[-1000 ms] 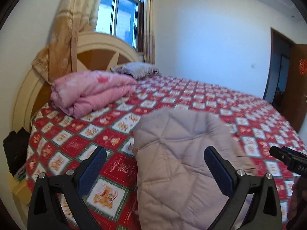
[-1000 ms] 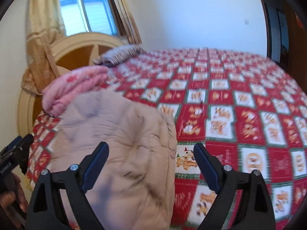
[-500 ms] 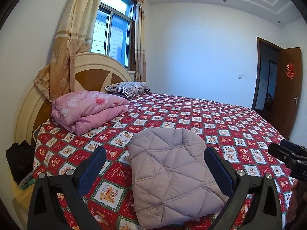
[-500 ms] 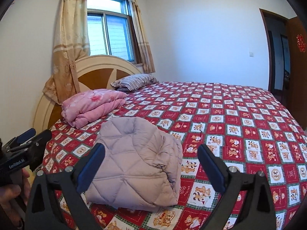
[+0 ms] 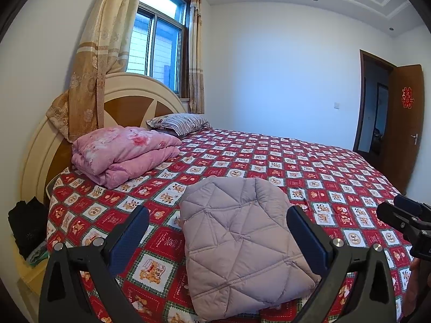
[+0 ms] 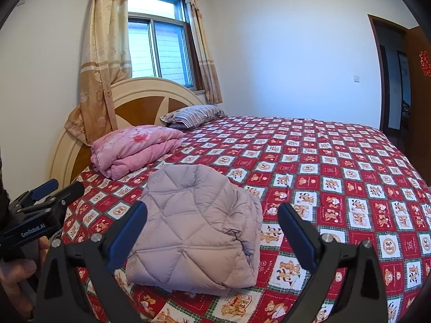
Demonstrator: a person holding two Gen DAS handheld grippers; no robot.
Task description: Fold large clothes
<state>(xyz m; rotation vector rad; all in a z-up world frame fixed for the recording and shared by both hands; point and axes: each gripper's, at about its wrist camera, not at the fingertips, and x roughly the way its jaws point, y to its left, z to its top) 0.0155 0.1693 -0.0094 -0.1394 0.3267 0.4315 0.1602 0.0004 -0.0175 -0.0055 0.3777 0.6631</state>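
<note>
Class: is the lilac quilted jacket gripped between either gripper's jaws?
No. The lilac quilted jacket lies folded on the red patterned bedspread, untouched by jaws.

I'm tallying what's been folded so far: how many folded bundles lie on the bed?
2. The quilted jacket lies at the bed's near edge; the pink comforter sits beside the headboard. Nothing else folded shows on the bed.

Jacket (image 5: 242,242) near edge behind left tool (image 5: 218,237); black bundle (image 5: 25,223) unidentifiable; door (image 6: 420,80) cropped.
</note>
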